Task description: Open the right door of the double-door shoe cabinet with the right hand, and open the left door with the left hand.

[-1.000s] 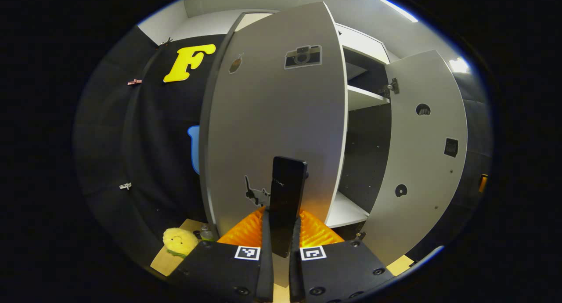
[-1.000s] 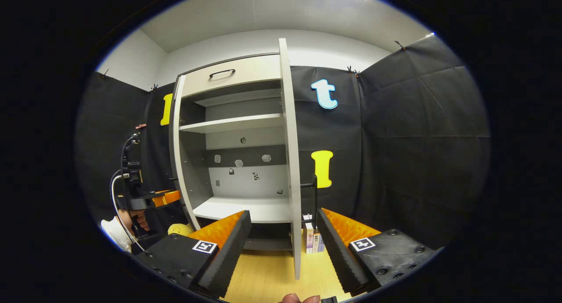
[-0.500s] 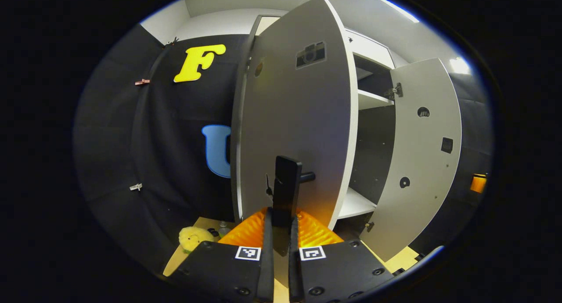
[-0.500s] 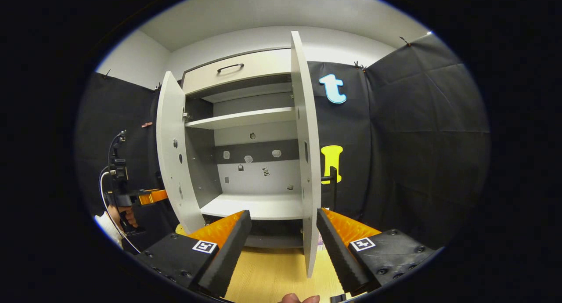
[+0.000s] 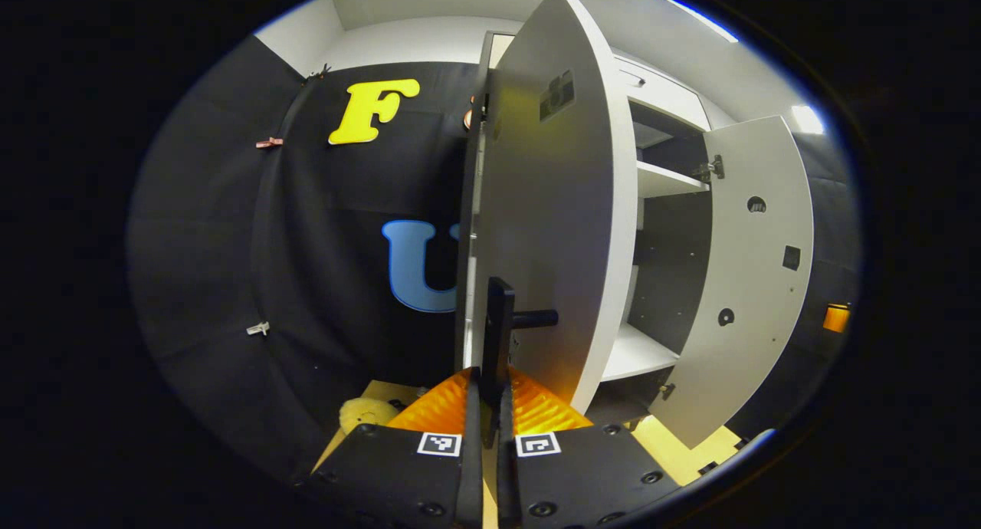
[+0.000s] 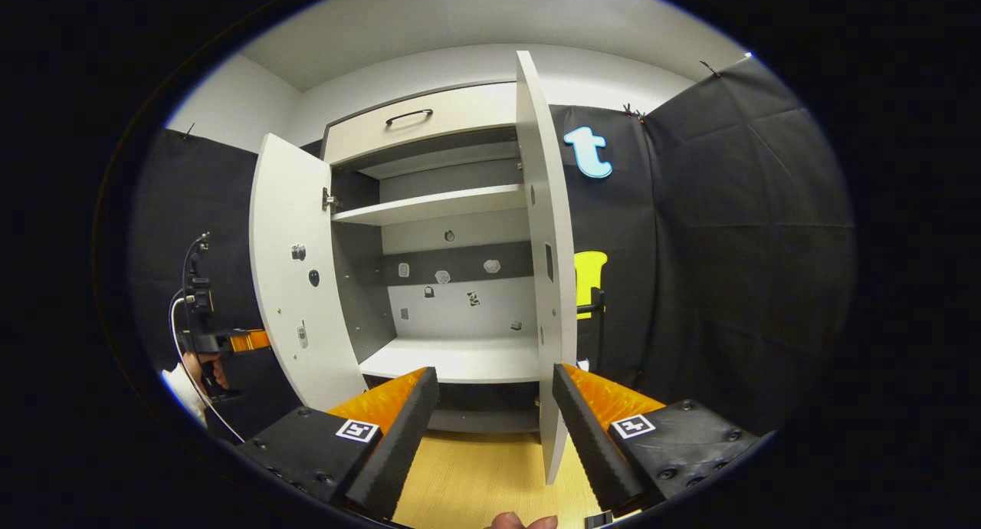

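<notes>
The grey shoe cabinet (image 6: 452, 207) stands with both doors swung out. In the left gripper view the left door (image 5: 559, 230) is nearly edge-on, and my left gripper (image 5: 487, 383) is shut on its black bar handle (image 5: 498, 322). The right door (image 5: 759, 284) hangs open farther right. In the right gripper view my right gripper (image 6: 494, 429) is open and holds nothing, a little in front of the right door (image 6: 548, 284), whose handle (image 6: 598, 322) sits on its far side. The left door (image 6: 295, 284) is at the left, with the left gripper (image 6: 245, 339) and a hand (image 6: 195, 368) beside it.
A top drawer (image 6: 410, 116) sits above the shelves, and small stickers dot the cabinet's back panel (image 6: 460, 307). A yellow plush toy (image 5: 364, 412) lies on the wooden floor (image 6: 475, 475) beside the cabinet's left side. Black cloth walls close in on both sides.
The left door has swung farther out with my left gripper shut on its handle. The right door has opened slightly more. My right gripper has stayed open, holding nothing.
</notes>
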Demonstrator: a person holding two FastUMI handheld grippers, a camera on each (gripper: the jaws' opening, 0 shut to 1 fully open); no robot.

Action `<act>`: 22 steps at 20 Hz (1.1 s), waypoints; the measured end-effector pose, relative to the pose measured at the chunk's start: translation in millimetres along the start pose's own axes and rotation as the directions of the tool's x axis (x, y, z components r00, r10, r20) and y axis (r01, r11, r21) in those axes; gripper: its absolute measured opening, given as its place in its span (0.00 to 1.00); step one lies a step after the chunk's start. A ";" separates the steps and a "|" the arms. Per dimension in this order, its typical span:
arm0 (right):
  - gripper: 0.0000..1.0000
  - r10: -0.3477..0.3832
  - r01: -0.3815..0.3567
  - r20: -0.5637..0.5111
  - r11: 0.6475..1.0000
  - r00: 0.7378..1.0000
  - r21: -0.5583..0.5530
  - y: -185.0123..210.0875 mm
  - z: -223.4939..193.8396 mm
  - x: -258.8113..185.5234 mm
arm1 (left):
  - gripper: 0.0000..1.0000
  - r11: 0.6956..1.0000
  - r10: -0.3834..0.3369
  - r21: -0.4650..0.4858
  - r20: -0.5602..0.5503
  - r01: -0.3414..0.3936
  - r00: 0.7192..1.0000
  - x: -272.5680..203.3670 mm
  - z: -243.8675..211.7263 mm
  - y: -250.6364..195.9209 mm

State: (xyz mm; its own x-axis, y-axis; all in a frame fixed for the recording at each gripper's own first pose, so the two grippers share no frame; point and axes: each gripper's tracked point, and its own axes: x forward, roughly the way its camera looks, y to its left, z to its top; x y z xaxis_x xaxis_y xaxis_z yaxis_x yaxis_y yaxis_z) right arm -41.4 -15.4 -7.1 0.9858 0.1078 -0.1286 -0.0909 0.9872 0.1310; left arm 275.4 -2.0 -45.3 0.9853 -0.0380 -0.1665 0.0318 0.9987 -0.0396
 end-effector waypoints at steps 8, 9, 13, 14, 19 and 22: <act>0.90 0.021 -0.020 0.008 1.000 1.000 -0.018 15.1 4.5 -1.5 | 0.05 0.999 -0.015 -0.045 0.010 0.015 1.000 -1.2 1.9 46.9; 0.94 0.019 -0.019 0.008 1.000 1.000 -0.016 14.8 4.7 -1.3 | 0.05 0.999 -0.010 -0.037 0.011 0.010 1.000 0.0 1.3 44.7; 0.94 0.013 -0.013 0.003 1.000 1.000 -0.020 10.8 3.4 0.3 | 0.05 1.000 0.010 -0.027 0.008 -0.010 1.000 -6.6 3.0 42.3; 0.94 0.013 -0.013 0.001 1.000 1.000 -0.018 10.0 2.8 -0.5 | 0.05 1.000 0.019 -0.022 0.010 -0.019 1.000 -10.9 4.6 41.7; 0.94 0.012 -0.012 -0.001 1.000 1.000 -0.012 6.5 1.6 -0.7 | 0.05 0.997 0.075 -0.008 0.036 -0.075 0.997 -47.1 9.7 35.8; 0.98 0.017 -0.017 0.001 1.000 1.000 -0.014 5.5 2.4 0.0 | 0.05 0.995 0.087 -0.042 0.045 -0.086 0.995 -69.5 11.2 24.3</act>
State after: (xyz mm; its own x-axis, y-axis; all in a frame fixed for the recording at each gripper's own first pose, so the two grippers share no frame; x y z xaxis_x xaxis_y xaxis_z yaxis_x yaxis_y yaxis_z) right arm -41.5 -10.2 -4.0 0.9843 0.1242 -0.1255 -0.1093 0.9868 0.1193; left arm 209.6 25.2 -23.6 0.9908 0.0509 -0.1251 -0.0596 0.9960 -0.0662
